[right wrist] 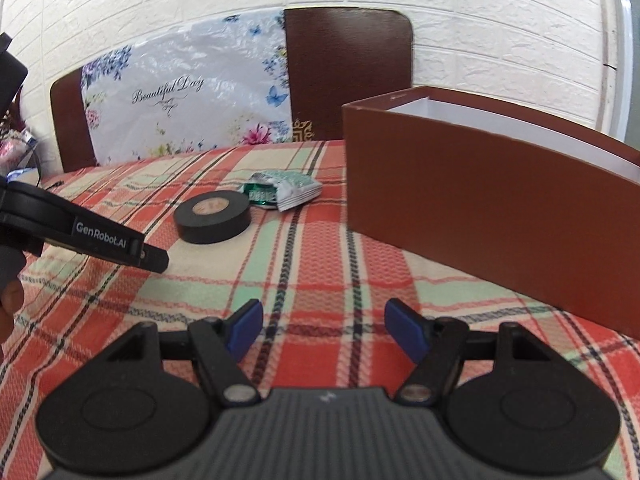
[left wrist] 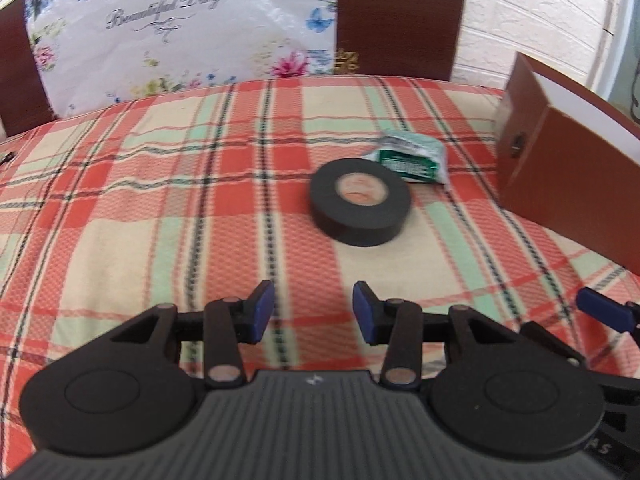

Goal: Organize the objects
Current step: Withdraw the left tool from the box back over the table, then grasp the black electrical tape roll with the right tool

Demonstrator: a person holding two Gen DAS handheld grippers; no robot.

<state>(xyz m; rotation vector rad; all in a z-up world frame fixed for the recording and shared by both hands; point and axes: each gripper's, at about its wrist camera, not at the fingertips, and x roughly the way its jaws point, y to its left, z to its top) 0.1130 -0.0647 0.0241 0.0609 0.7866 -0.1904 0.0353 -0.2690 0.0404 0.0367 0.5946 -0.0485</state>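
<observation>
A black roll of tape (left wrist: 360, 204) lies flat on the plaid tablecloth (left wrist: 160, 200). A crumpled green and white packet (left wrist: 412, 158) touches its far side. My left gripper (left wrist: 314, 304) hovers over the cloth short of the roll, open, with nothing between its blue pads. My right gripper (right wrist: 324, 320) is also open and empty. From it, the roll (right wrist: 212, 216) and the packet (right wrist: 284, 190) lie ahead to the left. An open brown box (right wrist: 480, 208) with a white inside stands on the right. The left gripper (right wrist: 154, 258) reaches in from the left edge of the right wrist view.
The brown box (left wrist: 568, 184) blocks the table's right side. Two dark wooden chairs (right wrist: 352, 76) stand behind the table against a white brick wall. A floral plastic bag (right wrist: 184, 100) hangs over the left one. One blue pad of the right gripper (left wrist: 604, 308) shows at the lower right.
</observation>
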